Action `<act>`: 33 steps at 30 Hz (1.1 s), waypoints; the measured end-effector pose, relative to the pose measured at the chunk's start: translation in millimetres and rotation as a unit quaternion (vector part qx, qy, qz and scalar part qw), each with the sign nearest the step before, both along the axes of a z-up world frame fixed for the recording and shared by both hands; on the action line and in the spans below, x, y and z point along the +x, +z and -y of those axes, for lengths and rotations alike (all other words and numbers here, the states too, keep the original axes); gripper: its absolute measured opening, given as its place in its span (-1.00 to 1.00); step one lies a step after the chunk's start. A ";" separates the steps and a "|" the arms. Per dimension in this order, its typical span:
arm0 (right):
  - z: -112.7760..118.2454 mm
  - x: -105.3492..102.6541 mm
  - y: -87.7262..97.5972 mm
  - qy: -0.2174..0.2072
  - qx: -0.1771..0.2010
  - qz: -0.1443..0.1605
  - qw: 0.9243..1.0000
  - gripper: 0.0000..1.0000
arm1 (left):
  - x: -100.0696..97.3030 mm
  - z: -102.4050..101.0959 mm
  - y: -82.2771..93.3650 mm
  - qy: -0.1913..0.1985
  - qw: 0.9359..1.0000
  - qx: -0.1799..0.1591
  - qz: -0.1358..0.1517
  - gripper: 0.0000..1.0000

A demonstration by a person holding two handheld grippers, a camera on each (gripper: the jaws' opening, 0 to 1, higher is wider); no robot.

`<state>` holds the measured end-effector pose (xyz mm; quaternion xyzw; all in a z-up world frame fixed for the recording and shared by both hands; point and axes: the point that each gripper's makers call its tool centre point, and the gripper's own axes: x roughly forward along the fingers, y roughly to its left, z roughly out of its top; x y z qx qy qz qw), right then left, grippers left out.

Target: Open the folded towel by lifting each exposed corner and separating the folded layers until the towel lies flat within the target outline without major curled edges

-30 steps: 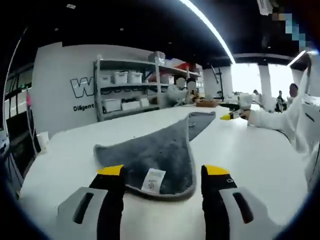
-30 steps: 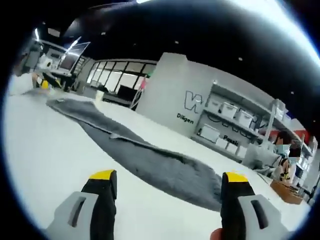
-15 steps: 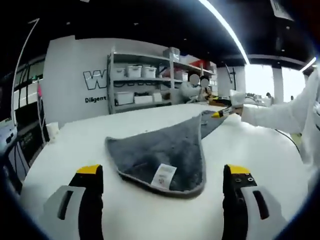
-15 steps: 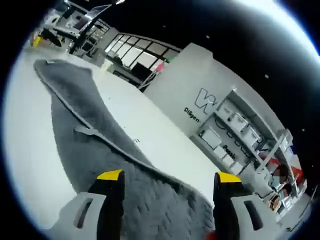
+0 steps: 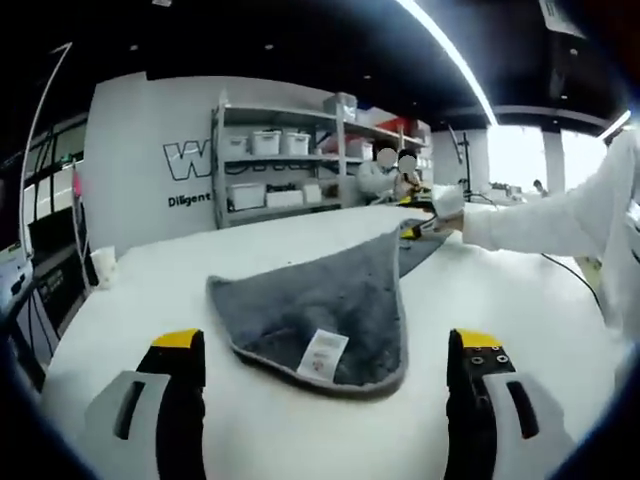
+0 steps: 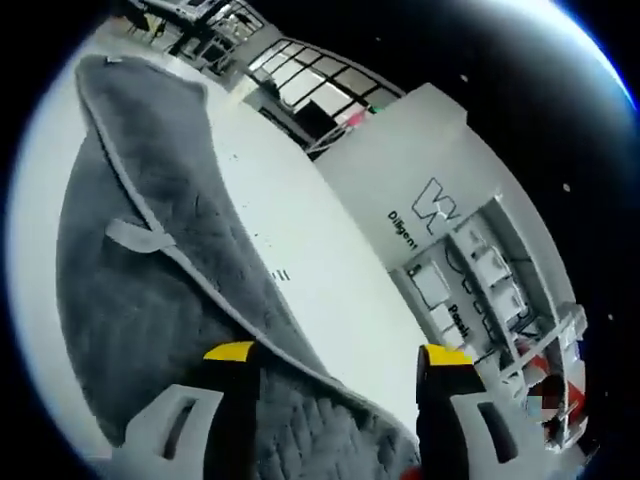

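The grey towel [image 5: 320, 305] lies folded on the white desk [image 5: 150, 300], its tagged corner between the spread, empty left tongs [image 5: 325, 350] with bare desk on both sides; in the right gripper view the right tongs [image 6: 335, 355] stand released over the towel's far end, its hemmed edge [image 6: 190, 270] running beside open desk toward the far corner.

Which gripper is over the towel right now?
The right gripper: its jaws straddle the grey towel and its hemmed edge. The left gripper hangs open short of the corner bearing the white label.
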<state>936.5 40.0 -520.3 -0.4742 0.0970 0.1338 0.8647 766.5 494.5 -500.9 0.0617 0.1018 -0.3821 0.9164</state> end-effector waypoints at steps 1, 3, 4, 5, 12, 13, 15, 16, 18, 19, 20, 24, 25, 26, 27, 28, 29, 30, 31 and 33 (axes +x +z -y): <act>-1.9 2.0 -1.6 0.004 -0.007 -0.002 1.000 0.09 | -0.1 0.8 -0.4 -0.001 1.000 0.000 -0.001 0.99; -8.7 2.1 -4.6 0.015 -0.011 -0.009 1.000 -0.12 | 0.1 0.8 -1.0 -0.001 1.000 0.002 -0.001 0.99; -12.8 1.9 -7.0 0.024 -0.014 -0.015 1.000 -0.22 | 0.1 0.6 -1.0 -0.001 1.000 0.002 -0.001 0.99; -15.4 2.4 -9.0 0.032 -0.019 -0.019 0.999 -0.33 | 0.1 0.7 -0.7 -0.001 1.000 0.002 -0.001 0.98; -35.0 -15.4 -20.0 0.095 -0.077 -0.040 0.992 -1.00 | 1.9 -2.1 0.2 0.001 1.000 -0.003 -0.002 0.97; -34.9 -18.3 -17.1 0.100 -0.086 -0.033 0.991 -1.00 | 1.9 -2.2 -0.2 0.001 1.000 -0.003 -0.002 0.97; -32.7 -27.9 -10.9 0.103 -0.088 -0.026 0.990 -1.00 | 1.9 -2.2 -0.3 0.001 1.000 -0.003 -0.002 0.97; -32.0 -32.9 -5.9 0.107 -0.087 -0.019 0.990 -1.00 | 1.8 -2.2 0.0 0.001 1.000 -0.003 -0.002 0.96; -31.1 -47.0 1.3 0.119 -0.092 -0.010 0.989 -1.00 | 1.6 -2.0 0.4 0.000 1.000 -0.004 -0.002 0.96; -30.4 -51.8 2.5 0.121 -0.095 -0.009 0.988 -1.00 | 1.7 -2.1 0.8 0.000 1.000 -0.004 -0.001 0.96; -29.0 -59.0 3.7 0.124 -0.097 -0.011 0.987 -1.00 | 1.4 -1.9 1.3 0.000 1.000 -0.003 0.000 0.96; -31.0 -97.1 5.2 0.136 -0.092 -0.016 0.986 -1.00 | 0.0 -1.0 2.5 -0.001 1.000 -0.003 0.002 0.95; -28.8 -105.8 3.4 0.138 -0.093 -0.019 0.986 -1.00 | -0.2 -0.8 2.9 -0.001 1.000 -0.004 0.003 0.95; -28.8 -114.8 2.9 0.141 -0.094 -0.019 0.985 -1.00 | -0.9 -0.3 3.3 -0.002 1.000 -0.004 0.004 0.94; -31.1 -125.3 2.6 0.144 -0.093 -0.019 0.985 -1.00 | -1.6 0.6 3.8 -0.003 1.000 -0.004 0.005 0.94; -31.6 -134.0 2.5 0.145 -0.092 -0.019 0.985 -1.00 | -1.9 1.1 4.2 -0.004 1.000 -0.005 0.005 0.94; -30.2 -139.6 1.9 0.145 -0.089 -0.020 0.985 -1.00 | -2.0 1.4 4.4 -0.004 1.000 -0.005 0.005 0.94; -30.4 -147.4 2.0 0.147 -0.084 -0.020 0.985 -1.00 | -2.3 1.9 4.4 -0.005 1.000 -0.005 0.005 0.94; -30.4 -154.0 1.4 0.148 -0.080 -0.021 0.986 -1.00 | -2.4 2.2 4.2 -0.005 1.000 -0.004 0.005 0.94; -29.6 -164.3 -0.4 0.147 -0.076 -0.025 0.986 -1.00 | -2.5 2.8 4.2 -0.006 1.000 -0.005 0.005 0.94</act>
